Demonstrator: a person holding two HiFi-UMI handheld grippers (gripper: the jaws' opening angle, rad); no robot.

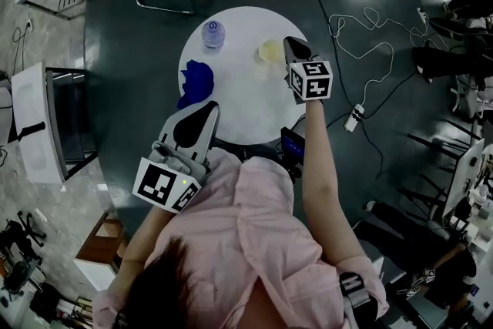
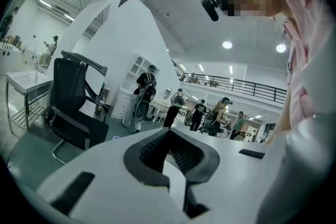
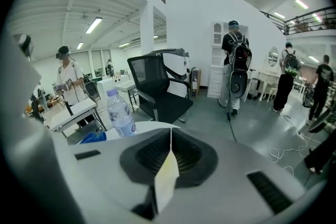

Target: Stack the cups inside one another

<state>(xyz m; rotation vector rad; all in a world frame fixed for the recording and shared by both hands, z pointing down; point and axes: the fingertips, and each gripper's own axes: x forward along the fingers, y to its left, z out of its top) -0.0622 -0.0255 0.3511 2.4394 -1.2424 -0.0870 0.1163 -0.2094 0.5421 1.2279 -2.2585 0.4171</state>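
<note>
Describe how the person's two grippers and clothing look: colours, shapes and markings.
The left gripper and the right gripper both have smooth white shells that taper towards the tips. Black ribbed pads sit in a dark hollow. Each gripper carries a cube with black-and-white square markers. The person wears a pale pink shirt.

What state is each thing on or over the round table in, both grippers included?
right gripper: shut on the cup
cup: wall pinched between the right gripper's jaws
left gripper: shut, nothing between its jaws
bottle: upright, cap on
cloth: crumpled, lying on the table
</note>
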